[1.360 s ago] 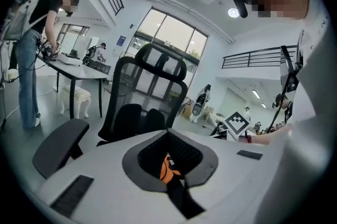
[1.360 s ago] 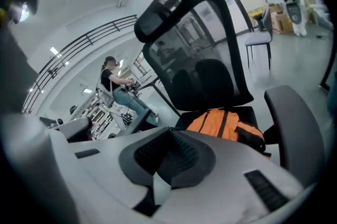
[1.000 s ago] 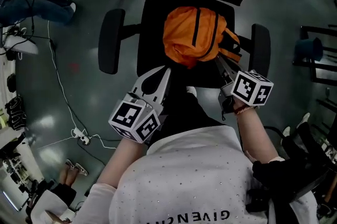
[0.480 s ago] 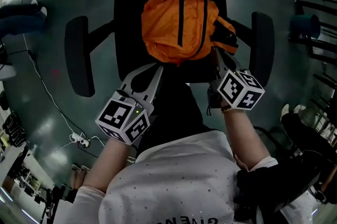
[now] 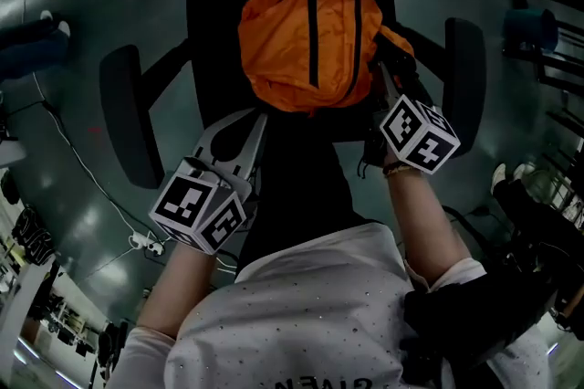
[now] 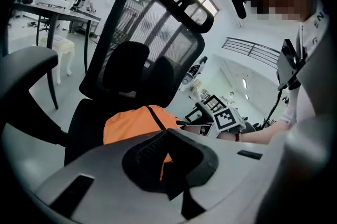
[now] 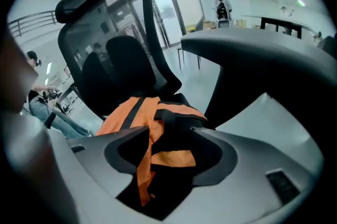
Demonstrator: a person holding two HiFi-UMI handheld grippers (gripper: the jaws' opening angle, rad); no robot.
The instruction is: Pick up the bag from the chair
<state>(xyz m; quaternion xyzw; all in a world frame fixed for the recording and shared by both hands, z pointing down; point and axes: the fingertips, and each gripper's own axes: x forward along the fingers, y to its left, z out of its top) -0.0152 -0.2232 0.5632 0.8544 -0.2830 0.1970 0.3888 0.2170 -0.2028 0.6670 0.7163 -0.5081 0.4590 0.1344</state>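
Orange fabric bag with black straps (image 5: pixel 306 45) on seat of black mesh-back office chair (image 5: pixel 210 31), upper centre of head view.
Right gripper (image 5: pixel 383 72) at bag's right edge, just above frame centre, jaws closed on a fold of orange-and-black fabric. Left gripper (image 5: pixel 260 120) at bag's lower-left edge, jaws drawn to a slit, orange showing through; grip on fabric unclear.

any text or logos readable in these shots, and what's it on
"GIVEN": upside down on the person's white shirt, cut off by the bottom edge of the head view; the rest is out of frame.
Cubes on the left gripper and right gripper: black-and-white square marker patterns only, no words.
Orange bag: no print visible.
Background items: too small and blurred to read.
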